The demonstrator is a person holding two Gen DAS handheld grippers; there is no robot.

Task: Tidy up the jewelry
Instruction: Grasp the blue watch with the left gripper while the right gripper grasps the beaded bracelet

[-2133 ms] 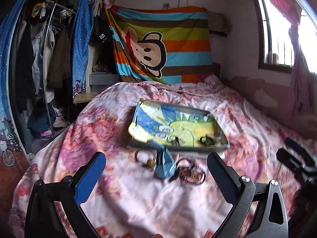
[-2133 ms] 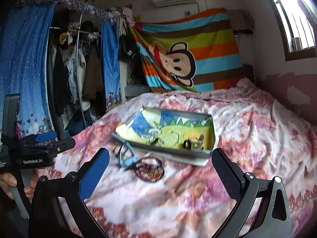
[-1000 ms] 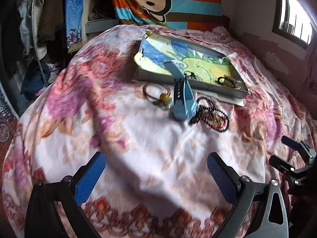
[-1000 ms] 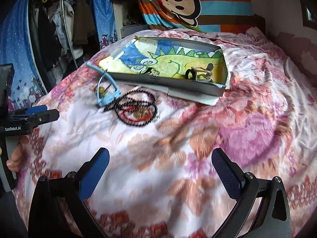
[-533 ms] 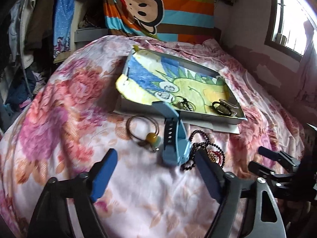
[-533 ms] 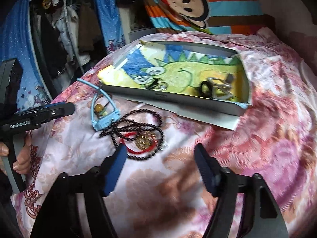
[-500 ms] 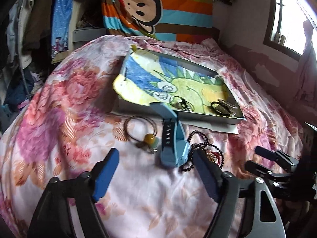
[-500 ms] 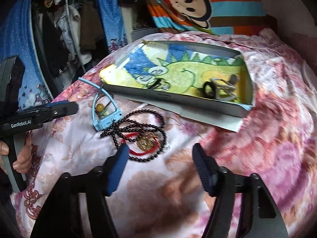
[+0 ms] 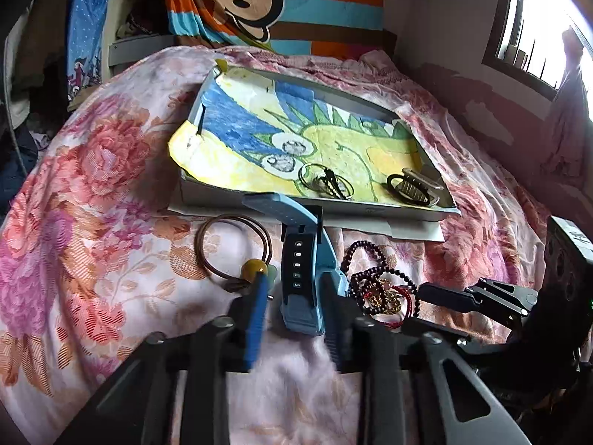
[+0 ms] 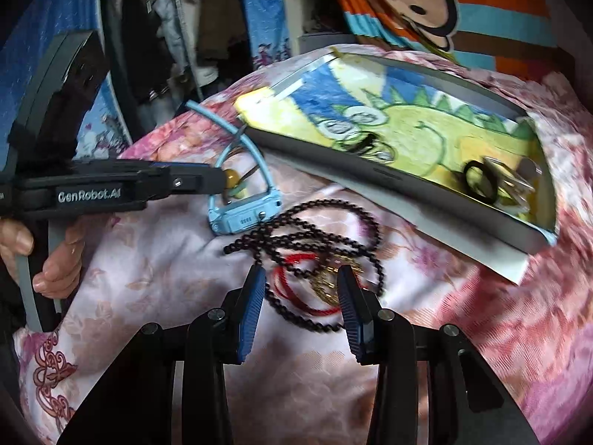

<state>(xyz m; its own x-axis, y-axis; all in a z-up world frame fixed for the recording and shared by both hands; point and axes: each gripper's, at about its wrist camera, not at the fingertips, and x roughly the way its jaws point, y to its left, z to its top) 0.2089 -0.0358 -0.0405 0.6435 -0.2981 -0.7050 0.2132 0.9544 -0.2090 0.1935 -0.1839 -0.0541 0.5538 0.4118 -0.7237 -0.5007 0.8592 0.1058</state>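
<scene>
A light blue watch [image 9: 302, 309] lies on the floral bedspread, between the fingers of my left gripper [image 9: 294, 276]. Its jaws are closing; a gap still shows at the left pad. Right of the watch lies a dark beaded necklace [image 10: 315, 244] with a red cord and a gold pendant. My right gripper [image 10: 300, 270] straddles its near part, jaws closing, pads apart from it. A brown hair tie with a yellow bead [image 9: 231, 248] lies left of the watch. Behind stands a grey tray [image 9: 370, 209] lined with a dinosaur drawing, holding rings and a clip.
The bedspread [image 9: 92, 222] slopes off to the left towards a clothes rack [image 10: 166, 37]. A striped monkey blanket [image 9: 278, 0] hangs behind and a window [image 9: 537, 37] is at the right. A person's hand [image 10: 55, 270] holds the left gripper's handle.
Both grippers have moved forward and down to the jewelry, and their jaws have narrowed from wide open. The watch now sits between the left fingers and the necklace between the right ones.
</scene>
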